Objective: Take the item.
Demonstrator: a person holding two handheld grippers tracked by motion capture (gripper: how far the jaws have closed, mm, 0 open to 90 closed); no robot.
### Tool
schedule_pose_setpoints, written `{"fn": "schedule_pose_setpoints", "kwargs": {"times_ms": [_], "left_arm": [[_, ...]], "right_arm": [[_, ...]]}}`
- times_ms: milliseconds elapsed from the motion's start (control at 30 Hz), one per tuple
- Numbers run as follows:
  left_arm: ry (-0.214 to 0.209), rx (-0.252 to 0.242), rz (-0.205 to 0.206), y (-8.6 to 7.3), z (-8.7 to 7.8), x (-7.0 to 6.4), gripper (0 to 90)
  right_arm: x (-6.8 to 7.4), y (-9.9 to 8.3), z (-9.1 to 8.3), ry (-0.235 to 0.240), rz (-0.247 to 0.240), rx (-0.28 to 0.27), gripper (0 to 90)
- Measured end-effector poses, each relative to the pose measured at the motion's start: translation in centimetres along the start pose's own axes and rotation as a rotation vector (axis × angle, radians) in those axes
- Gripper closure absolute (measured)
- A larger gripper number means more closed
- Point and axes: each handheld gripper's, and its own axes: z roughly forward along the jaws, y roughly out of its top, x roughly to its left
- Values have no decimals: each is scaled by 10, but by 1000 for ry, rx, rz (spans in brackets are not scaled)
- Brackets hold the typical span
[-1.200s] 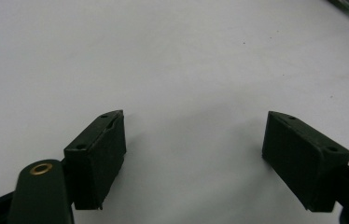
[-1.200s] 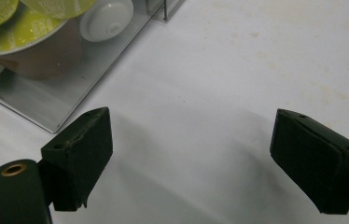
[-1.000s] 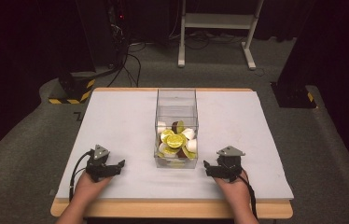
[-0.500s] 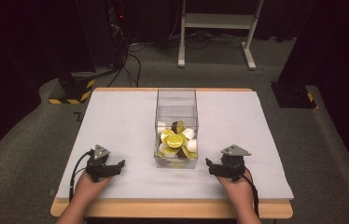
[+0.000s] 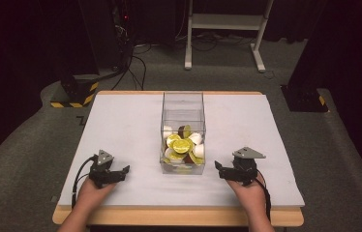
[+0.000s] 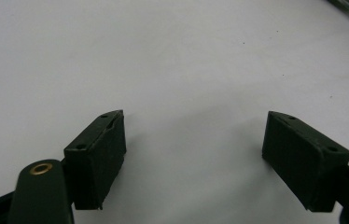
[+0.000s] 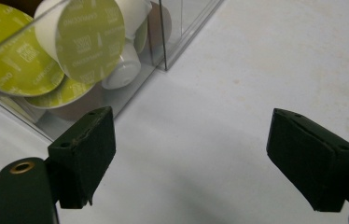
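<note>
Capsules point(image 7: 88, 44) with unreadable green-lid lettering

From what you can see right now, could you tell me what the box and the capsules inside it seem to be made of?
Box: clear, glossy rigid plastic, probably acrylic; the capsules show through its walls, edges glint. Capsules: white, smooth plastic-looking cups with matt green printed lids, likely foil.

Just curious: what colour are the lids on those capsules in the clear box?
Yellow-green lids, clearest in the right gripper view.

Left gripper point(image 5: 121, 172): jaws wide apart, nothing between, hand behind it. Right gripper point(image 5: 221, 169): jaws wide apart, empty, facing left gripper.
</note>
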Motion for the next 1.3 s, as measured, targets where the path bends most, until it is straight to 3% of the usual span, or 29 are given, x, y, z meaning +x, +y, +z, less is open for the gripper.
{"fn": "schedule_pose_setpoints", "kwargs": {"times_ms": [600, 1300], "left_arm": [[-1, -9, -12, 0, 1, -1, 217], [0, -13, -13, 0, 1, -1, 217]], "right_arm": [[12, 19, -2, -12, 7, -16, 188], [20, 47, -10, 11, 14, -89, 199]]}}
